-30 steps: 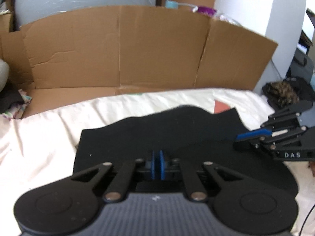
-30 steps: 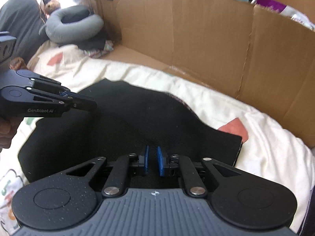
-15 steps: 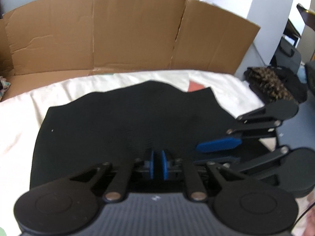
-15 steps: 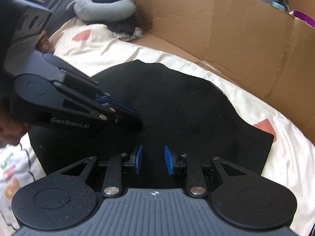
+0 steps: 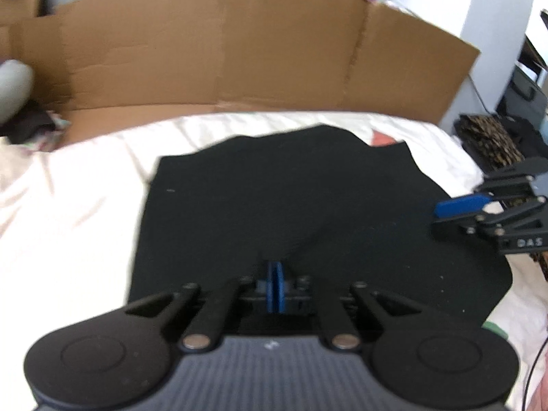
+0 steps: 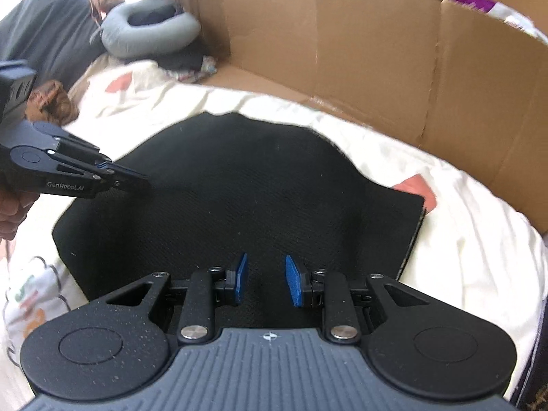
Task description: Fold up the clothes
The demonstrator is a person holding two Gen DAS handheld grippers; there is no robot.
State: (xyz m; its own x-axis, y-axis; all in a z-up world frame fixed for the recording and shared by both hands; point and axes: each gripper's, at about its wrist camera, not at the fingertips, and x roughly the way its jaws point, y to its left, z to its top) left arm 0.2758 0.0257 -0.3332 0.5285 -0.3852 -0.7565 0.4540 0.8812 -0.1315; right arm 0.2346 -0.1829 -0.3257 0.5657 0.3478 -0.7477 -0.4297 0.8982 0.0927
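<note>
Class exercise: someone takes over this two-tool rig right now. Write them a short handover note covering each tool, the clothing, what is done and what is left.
Left tool: shut, low over the near edge of the black garment; whether it pinches cloth cannot be told.
Right tool: open, holding nothing, above the garment's near right part.
Garment: lying fairly flat on the cream bedsheet, in front of the cardboard wall.
Done: garment laid out.
Left: the folding itself.

Black garment (image 6: 239, 198) flat on bedsheet (image 6: 462, 239)
</note>
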